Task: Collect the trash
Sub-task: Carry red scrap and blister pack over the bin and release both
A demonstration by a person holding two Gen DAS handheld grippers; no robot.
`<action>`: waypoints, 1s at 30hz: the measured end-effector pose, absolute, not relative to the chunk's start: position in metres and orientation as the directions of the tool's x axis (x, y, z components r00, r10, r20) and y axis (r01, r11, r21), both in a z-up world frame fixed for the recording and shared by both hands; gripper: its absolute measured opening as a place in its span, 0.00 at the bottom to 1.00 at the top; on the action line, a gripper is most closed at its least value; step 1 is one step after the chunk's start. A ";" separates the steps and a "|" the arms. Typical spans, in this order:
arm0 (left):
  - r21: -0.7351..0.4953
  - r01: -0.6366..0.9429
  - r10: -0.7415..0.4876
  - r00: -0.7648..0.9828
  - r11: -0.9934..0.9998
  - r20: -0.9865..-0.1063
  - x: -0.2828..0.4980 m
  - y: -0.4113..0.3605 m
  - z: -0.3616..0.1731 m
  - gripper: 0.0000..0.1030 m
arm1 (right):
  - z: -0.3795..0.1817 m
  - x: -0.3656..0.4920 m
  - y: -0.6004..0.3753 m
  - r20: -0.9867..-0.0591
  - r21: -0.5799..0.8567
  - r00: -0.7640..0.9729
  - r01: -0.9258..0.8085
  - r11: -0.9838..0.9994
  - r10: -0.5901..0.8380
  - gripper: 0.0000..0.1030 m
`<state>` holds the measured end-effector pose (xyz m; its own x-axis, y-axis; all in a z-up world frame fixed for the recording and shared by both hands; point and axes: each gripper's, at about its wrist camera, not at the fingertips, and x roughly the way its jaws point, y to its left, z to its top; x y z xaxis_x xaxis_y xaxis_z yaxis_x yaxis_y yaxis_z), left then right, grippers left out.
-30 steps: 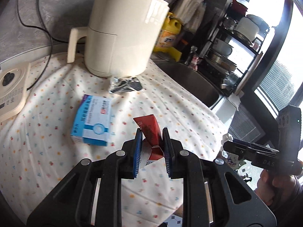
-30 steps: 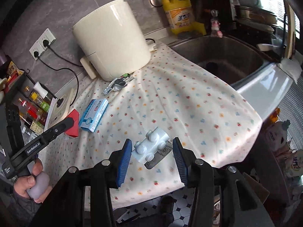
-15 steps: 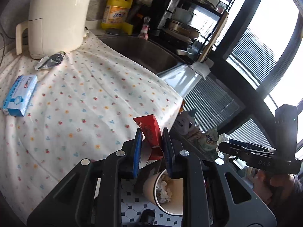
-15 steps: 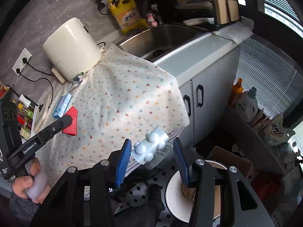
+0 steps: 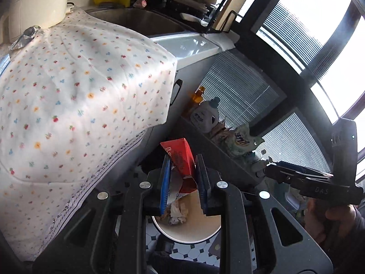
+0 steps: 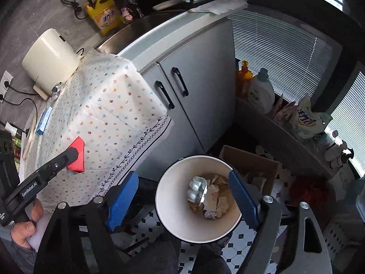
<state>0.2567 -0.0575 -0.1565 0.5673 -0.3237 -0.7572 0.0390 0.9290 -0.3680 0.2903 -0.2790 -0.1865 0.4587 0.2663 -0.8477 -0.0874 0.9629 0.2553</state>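
Dropping rubbish into the bin (image 6: 168,223) on the floor below the counter is the step in hand. The right gripper (image 6: 183,199) hangs straight above the bin with its jaws swinging wide apart and nothing between the pads; the white pill pack (image 6: 197,188) lies loose over the crumpled paper (image 6: 216,203) inside the bin, apparently just let go or falling. The left gripper (image 5: 182,180) is nearly closed, its pads clamped on a red carton (image 5: 181,157) above the near rim of the bin (image 5: 189,235). My guess is that the carton goes next: it calls for bringing the left gripper squarely over the bin mouth and letting the jaws part so the carton falls clear of the rim. More rubbish waits up from the bin on the flowered cloth (image 6: 109,105): a blue box (image 6: 44,119) and a foil wrapper (image 5: 25,37).
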 end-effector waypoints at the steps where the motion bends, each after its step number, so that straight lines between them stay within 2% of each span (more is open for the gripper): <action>1: -0.368 0.039 -0.325 0.561 0.929 -0.762 0.256 -0.062 -0.160 0.21 | -0.188 0.289 -0.284 -0.848 0.255 0.459 -0.082 0.963 0.264 0.79; 5: -0.366 0.046 -0.332 0.537 0.930 -0.776 0.254 -0.078 -0.170 0.21 | -0.189 0.281 -0.300 -0.844 0.255 0.472 -0.067 0.965 0.256 0.82; 18: -0.337 0.072 -0.333 0.444 0.939 -0.832 0.254 -0.115 -0.197 0.25 | -0.204 0.263 -0.337 -0.850 0.274 0.468 0.003 0.962 0.241 0.82; 21: -0.347 0.081 -0.348 0.414 0.935 -0.841 0.253 -0.122 -0.202 0.33 | -0.207 0.261 -0.342 -0.850 0.281 0.468 0.017 0.960 0.241 0.82; 23: -0.366 0.091 -0.370 0.404 0.926 -0.837 0.253 -0.124 -0.203 0.55 | -0.207 0.261 -0.343 -0.850 0.285 0.469 0.025 0.958 0.240 0.82; 24: -0.370 0.094 -0.375 0.410 0.924 -0.832 0.252 -0.123 -0.201 0.59 | -0.208 0.261 -0.343 -0.849 0.287 0.470 0.028 0.957 0.241 0.82; 30: -0.367 0.072 -0.358 0.452 0.927 -0.817 0.254 -0.105 -0.187 0.64 | -0.205 0.265 -0.337 -0.844 0.297 0.472 0.019 0.955 0.254 0.82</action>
<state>0.2535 -0.1054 -0.1865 0.4523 -0.3584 -0.8167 0.0716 0.9273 -0.3673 0.2651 -0.3372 -0.2053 0.4722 0.2536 -0.8442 0.0190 0.9546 0.2974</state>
